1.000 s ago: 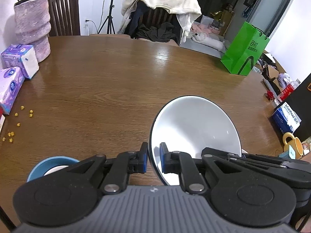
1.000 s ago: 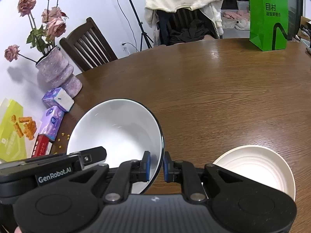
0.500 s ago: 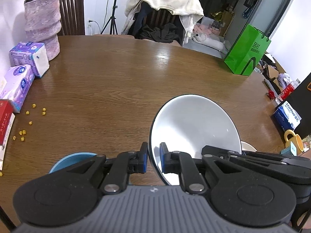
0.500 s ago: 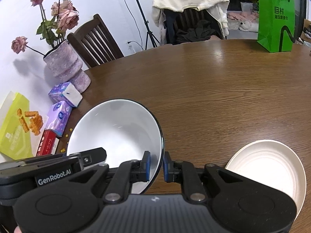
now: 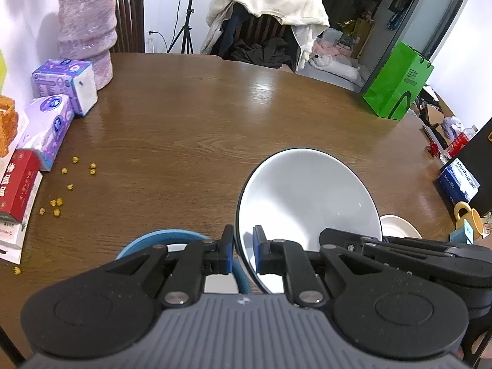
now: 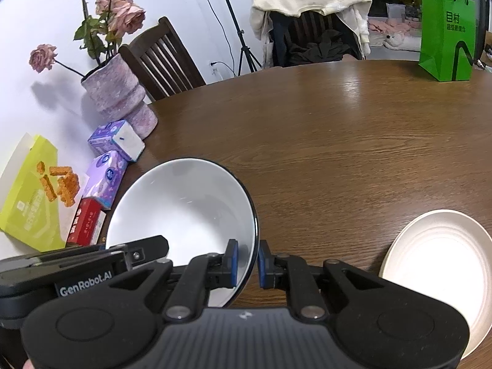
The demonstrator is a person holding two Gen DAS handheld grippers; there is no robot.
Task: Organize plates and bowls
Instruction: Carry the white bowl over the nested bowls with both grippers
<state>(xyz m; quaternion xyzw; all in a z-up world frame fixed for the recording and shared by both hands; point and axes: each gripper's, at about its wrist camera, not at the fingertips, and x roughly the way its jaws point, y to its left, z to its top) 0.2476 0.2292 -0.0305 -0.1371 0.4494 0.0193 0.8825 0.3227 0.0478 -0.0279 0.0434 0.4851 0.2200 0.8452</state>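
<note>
A white bowl with a thin black rim (image 5: 307, 196) hangs tilted above the brown table (image 5: 190, 129), held from both sides. My left gripper (image 5: 243, 253) is shut on its left rim. On the opposite rim my right gripper (image 6: 247, 264) is shut too, and the bowl (image 6: 184, 209) spreads left of it. A blue bowl (image 5: 160, 236) sits on the table just under my left fingers, partly hidden by them. A cream ribbed plate (image 6: 439, 264) lies on the table to the right, and its edge (image 5: 399, 226) peeks out behind the white bowl.
Along the left edge stand a pink vase (image 5: 86, 33), purple tissue packs (image 5: 64, 86), a red box (image 5: 18, 187) and scattered yellow crumbs (image 5: 61, 190). A green bag (image 5: 396, 83) stands far right, a yellow mug (image 5: 467, 218) and a blue box (image 5: 458, 181) near right.
Both grippers have carried the white bowl leftward over the table. The blue bowl has come under my left gripper, and the cream plate has slid toward the right edge of the right view.
</note>
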